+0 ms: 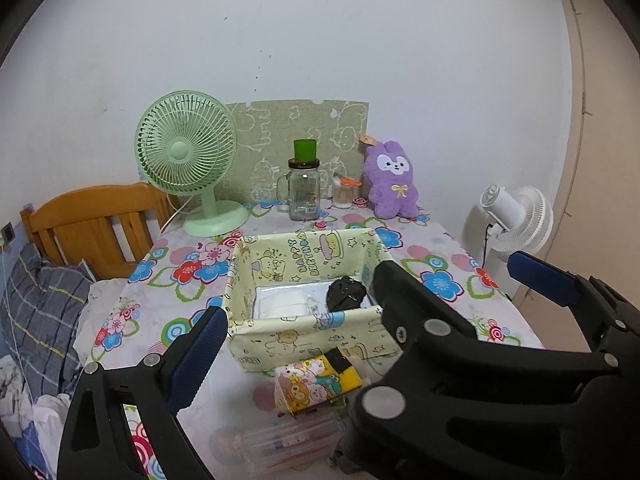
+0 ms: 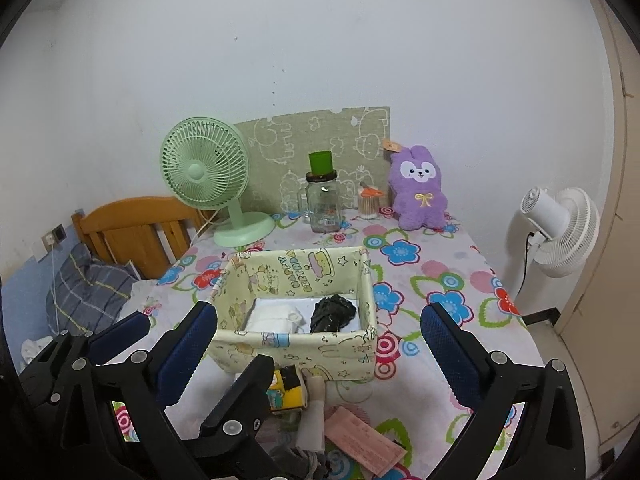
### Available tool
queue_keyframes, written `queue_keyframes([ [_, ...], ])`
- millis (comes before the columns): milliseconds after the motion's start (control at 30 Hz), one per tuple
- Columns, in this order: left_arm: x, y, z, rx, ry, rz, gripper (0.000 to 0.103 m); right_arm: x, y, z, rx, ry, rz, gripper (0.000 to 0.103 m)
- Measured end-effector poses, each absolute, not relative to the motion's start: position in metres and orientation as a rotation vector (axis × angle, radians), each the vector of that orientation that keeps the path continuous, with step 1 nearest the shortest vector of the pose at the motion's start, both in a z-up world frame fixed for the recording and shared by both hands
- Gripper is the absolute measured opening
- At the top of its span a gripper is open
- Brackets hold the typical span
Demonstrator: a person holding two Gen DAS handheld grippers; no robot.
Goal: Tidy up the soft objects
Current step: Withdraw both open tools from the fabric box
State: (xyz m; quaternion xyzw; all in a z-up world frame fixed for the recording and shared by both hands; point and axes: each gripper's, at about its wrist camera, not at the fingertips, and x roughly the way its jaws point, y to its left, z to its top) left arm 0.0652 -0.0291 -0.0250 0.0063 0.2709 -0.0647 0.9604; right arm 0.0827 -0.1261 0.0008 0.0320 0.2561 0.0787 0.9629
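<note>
Centrally on the table (image 2: pixel 436 256), which is covered by a flowered cloth, a cream fabric storage box (image 2: pixel 296 350) printed with cartoon figures is placed. Inside the box, a folded white cloth (image 2: pixel 274 318) is laid on the left and a crumpled black soft item (image 2: pixel 333 314) on the right; the two are seen just beside each other. Against the near wall of the box, outside it, a small pouch with a cartoon print (image 1: pixel 316 382) is found. Nearer still, a clear pencil case (image 1: pixel 288 442) and a pink paper slip (image 2: pixel 362 442) lie on the table.

The left claw (image 1: pixel 298 312) is held spread wide above the near edge of the box, with nothing between its fingers. The right claw (image 2: pixel 318 346) is likewise held wide apart and is empty; it is positioned over the near wall of the box.

At the rear of the table, a green desk fan (image 1: pixel 188 164), a glass mug jar (image 1: pixel 304 190) with a green cup on its lid, a cotton swab container (image 1: pixel 346 196) and a purple plush rabbit (image 1: pixel 392 180) are set in a row against a patterned board. A white standing fan (image 2: pixel 560 232) is seen beside the table on the right, and a wooden bed headboard (image 1: pixel 96 224) on the left.
</note>
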Motion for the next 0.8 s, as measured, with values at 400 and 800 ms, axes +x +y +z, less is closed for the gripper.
queue_keyframes([
  [400,0.049,-0.027,-0.043,0.012,0.546,-0.113,0.099,0.069,-0.123,-0.018,0.065,0.535,0.171,0.103],
  [800,0.052,-0.027,-0.072,0.011,0.596,-0.122,0.098,0.069,-0.123,-0.048,0.049,0.574,0.145,0.103],
])
